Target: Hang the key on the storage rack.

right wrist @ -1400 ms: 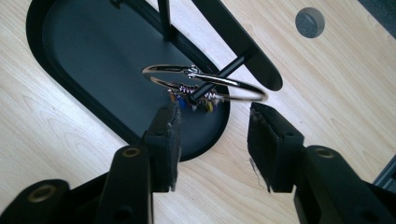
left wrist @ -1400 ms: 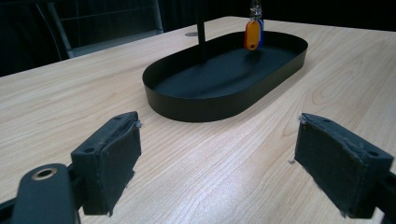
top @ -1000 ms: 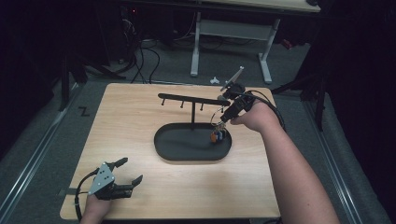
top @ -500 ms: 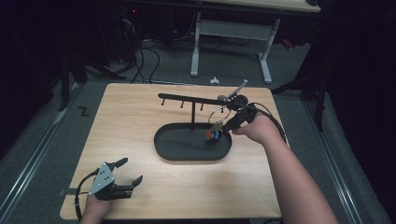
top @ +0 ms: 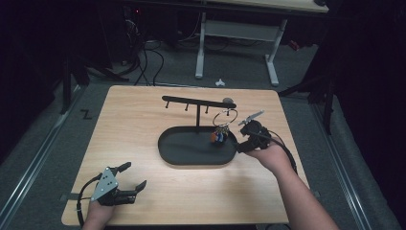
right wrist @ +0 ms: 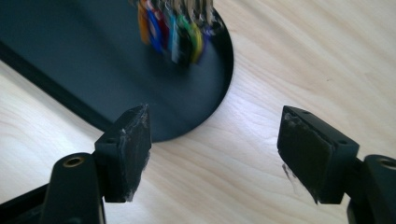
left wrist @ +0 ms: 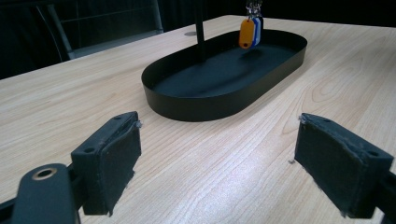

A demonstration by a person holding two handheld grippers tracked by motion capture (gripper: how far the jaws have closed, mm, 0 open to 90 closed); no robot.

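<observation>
While the key ring (top: 224, 117) with its coloured tags (top: 218, 137) hung from the right end of the stand's bar (top: 191, 101), over the black oval tray (top: 178, 154), the right gripper (top: 243, 139) stood just beside the tray's right end with jaws wide apart and nothing betw. them. The left gripper (top: 130, 178) lay near the table's (top: 143, 120) front left corner, well apart from the tray, also wide open and empty. Judging from this, the hanging looked done, so the right hand should back off slowly and approx. level, w/o brushing the tags, which seemed blurred in the right gripper view and perhaps swinging.
</observation>
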